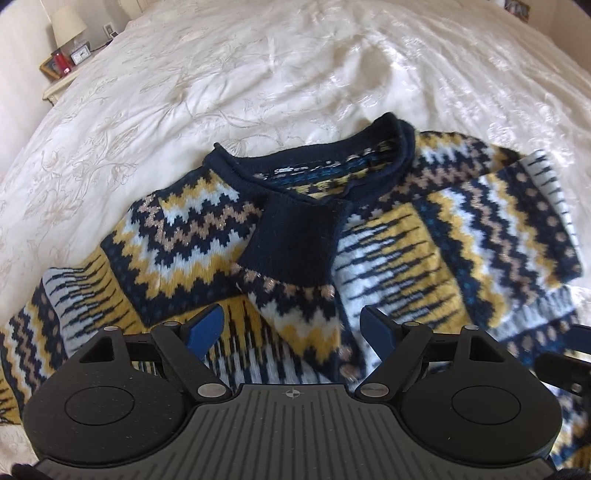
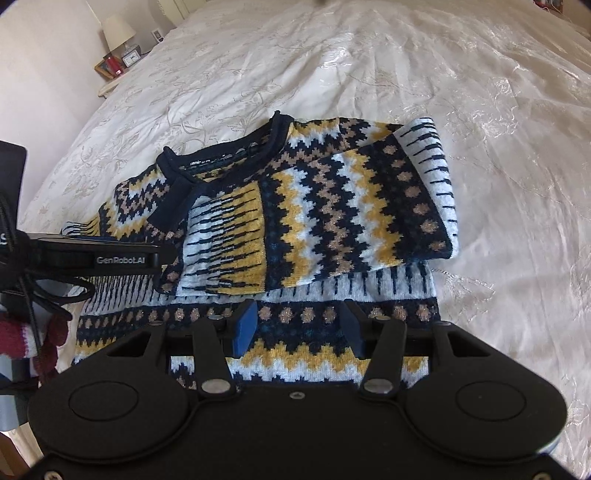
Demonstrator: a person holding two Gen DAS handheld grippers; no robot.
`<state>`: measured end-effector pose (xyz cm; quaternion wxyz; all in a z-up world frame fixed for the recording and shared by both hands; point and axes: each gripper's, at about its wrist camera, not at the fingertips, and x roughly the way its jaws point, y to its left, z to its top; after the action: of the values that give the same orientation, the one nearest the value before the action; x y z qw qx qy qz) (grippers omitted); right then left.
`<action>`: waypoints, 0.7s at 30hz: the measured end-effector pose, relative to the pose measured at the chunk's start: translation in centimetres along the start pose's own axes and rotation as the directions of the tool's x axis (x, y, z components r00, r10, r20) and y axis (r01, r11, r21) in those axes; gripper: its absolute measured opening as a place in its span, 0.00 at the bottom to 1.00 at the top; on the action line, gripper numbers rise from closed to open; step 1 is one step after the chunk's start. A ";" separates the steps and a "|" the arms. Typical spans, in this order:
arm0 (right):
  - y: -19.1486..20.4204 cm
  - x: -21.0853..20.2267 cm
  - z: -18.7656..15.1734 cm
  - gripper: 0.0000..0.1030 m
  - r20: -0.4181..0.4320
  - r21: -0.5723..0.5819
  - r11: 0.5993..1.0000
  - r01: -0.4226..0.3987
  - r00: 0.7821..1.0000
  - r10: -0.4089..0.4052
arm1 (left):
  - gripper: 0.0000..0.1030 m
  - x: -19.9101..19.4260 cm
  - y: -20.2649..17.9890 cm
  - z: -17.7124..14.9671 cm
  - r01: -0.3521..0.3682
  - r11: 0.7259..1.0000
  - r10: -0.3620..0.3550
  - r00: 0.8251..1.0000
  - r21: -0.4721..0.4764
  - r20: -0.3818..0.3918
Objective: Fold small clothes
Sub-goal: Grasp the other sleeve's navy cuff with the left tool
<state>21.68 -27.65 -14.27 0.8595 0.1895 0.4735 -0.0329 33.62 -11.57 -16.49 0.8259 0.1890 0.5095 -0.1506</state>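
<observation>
A navy, yellow and white zigzag-patterned sweater [image 1: 388, 236] lies on the bed, also seen in the right wrist view [image 2: 332, 206]. Both sleeves are folded in across its front; the navy cuff [image 1: 295, 243] of one rests near the collar [image 1: 306, 166]. My left gripper [image 1: 293, 328] is open and empty, hovering over the sweater's lower middle. My right gripper [image 2: 295, 328] is open and empty above the sweater's lower hem area. The left gripper's body [image 2: 99, 256] shows at the left of the right wrist view.
The white embroidered bedspread [image 1: 258, 74] stretches all around the sweater. A bedside table with a lamp [image 1: 68, 26], clock and red object stands at the far left. A red knitted item [image 2: 22, 338] shows at the left edge of the right wrist view.
</observation>
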 end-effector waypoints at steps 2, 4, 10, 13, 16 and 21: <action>-0.3 0.4 0.3 0.56 -0.004 -0.001 1.000 -0.001 1.000 0.001 | 0.78 1.1 0.6 0.2 -0.035 0.999 0.035 0.999 -0.015 -0.019; -0.7 0.8 0.6 0.56 -0.005 0.002 1.000 -0.002 1.000 0.002 | 0.78 1.6 1.7 0.1 -0.065 0.997 0.063 0.997 -0.045 -0.038; -1.4 1.8 1.6 0.56 -0.006 0.013 1.000 -0.012 1.000 0.012 | 0.79 0.8 6.4 -1.8 -0.074 0.977 0.056 0.994 -0.199 -0.092; -1.4 2.2 1.8 0.56 -0.013 0.012 1.000 -0.015 1.000 0.015 | 0.78 0.5 8.3 -3.1 -0.064 0.960 0.034 0.993 -0.274 -0.111; -1.4 2.3 1.7 0.56 -0.017 0.016 1.000 -0.018 1.000 0.018 | 0.78 0.3 9.5 -4.1 -0.027 0.947 -0.004 0.995 -0.321 -0.096; -1.1 2.2 1.5 0.56 -0.022 0.011 1.000 -0.019 1.000 0.019 | 0.75 -0.1 9.9 -4.5 0.014 0.947 -0.033 0.998 -0.320 -0.057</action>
<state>23.83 -28.95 -15.73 0.8534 0.1991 0.4811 -0.0254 34.40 -0.71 -16.68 0.8277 0.0513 0.5544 -0.0700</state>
